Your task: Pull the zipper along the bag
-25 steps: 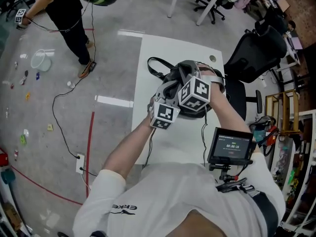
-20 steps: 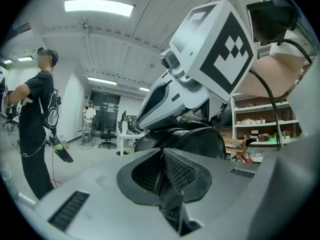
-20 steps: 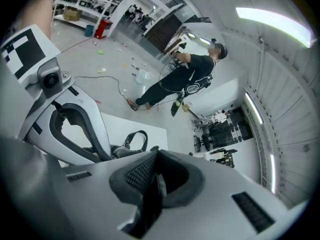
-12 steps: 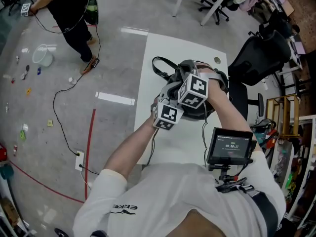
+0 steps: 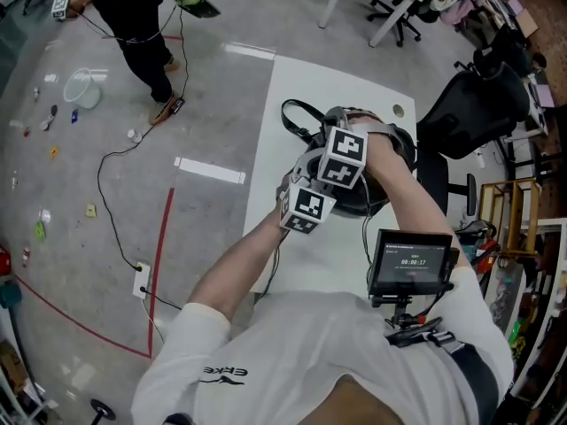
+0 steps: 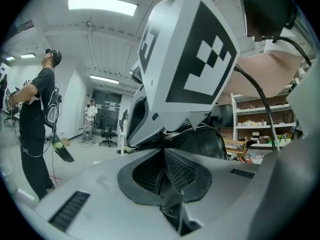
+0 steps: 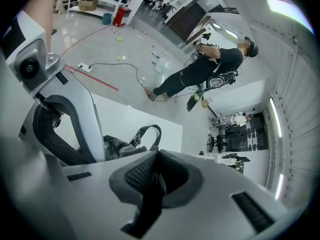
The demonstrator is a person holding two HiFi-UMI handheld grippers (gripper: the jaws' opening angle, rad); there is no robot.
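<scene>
I hold left claw [image 6: 165, 170] and right claw [image 7: 152, 180] clenched side by side over the bag [image 5: 383, 200], probably to anchor and tug.

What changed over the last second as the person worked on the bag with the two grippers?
The left hand-held gripper edged slightly towards the right hand-held gripper above the bag. Nothing was visibly taken or released: both keep their jaws together at the bag, which lies in the same place on the white table.
</scene>
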